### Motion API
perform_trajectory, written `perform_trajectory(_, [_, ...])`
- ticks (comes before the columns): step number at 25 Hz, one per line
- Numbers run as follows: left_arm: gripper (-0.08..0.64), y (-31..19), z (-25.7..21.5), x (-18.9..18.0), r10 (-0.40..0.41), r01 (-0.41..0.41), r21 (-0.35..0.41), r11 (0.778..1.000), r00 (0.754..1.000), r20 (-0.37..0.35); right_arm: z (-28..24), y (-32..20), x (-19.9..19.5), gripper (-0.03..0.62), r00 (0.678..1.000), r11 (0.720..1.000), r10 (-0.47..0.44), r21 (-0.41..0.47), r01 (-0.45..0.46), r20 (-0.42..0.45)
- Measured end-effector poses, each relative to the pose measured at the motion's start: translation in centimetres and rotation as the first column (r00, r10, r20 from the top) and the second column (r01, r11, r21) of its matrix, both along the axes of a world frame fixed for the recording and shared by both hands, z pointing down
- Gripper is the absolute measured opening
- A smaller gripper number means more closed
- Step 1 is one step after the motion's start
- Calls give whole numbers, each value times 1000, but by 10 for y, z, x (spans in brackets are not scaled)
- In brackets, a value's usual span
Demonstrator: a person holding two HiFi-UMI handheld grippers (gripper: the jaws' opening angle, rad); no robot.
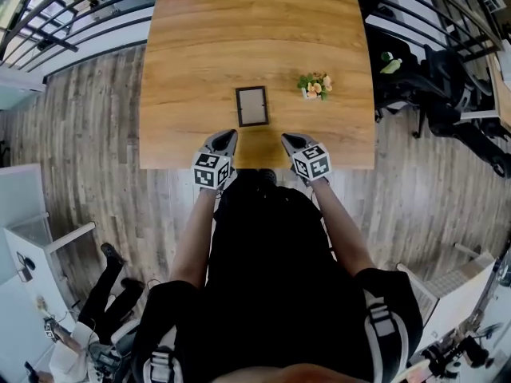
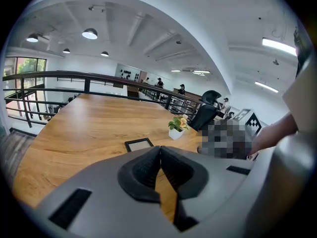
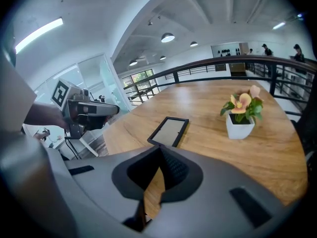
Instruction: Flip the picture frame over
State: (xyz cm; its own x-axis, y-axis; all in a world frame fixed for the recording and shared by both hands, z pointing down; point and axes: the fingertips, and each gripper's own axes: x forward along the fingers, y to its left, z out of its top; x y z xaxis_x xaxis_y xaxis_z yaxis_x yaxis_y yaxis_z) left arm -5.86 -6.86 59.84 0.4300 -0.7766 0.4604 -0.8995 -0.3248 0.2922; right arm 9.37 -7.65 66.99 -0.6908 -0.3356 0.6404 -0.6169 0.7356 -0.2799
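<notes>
Picture frame [image 1: 251, 106] was seen lying flat on the counter [image 1: 255, 22], close to the near edge. It sat centred ahead of both grippers and was touched by neither. It had a thin dark border with a pale panel facing up. Whether that panel was glass or backing could not be told. A small potted flower [image 1: 314, 86] stood to its right, well apart.

Left gripper [image 1: 229, 135]: fingers [image 2: 141, 172] were closed together, nothing between them. Right gripper [image 1: 287, 140]: fingers [image 3: 178, 170] were likewise pressed shut and empty.

Handling, as judged:
- The frame was taken to be light, stiff and thin.
- Glazing was considered possible, so it was treated as fragile; the panel centre was to be avoided.
- It lay low on smooth wood, so little edge was offered and sliding under a push was expected.
- Best hold was judged to be on the border. One side would be lifted at a fingertip while the opposite side was braced by the other gripper. The raised rail would then be pinched and turned.
- The fingers would need to be opened first.

Writing: no brand, label or text could be read. Only black-and-white square marker patterns were seen on the gripper cubes.
</notes>
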Motion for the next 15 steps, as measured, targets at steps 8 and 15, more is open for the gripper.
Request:
perform_trajectory(8, [21, -27, 13, -22, 77, -77, -8, 997, 997, -14, -7, -19, -24, 8, 999, 999, 46, 18, -45, -29])
perform_trajectory(15, [21, -55, 17, -48, 100, -100, 5, 995, 994, -44, 3, -24, -44, 7, 995, 995, 95, 20, -94, -43])
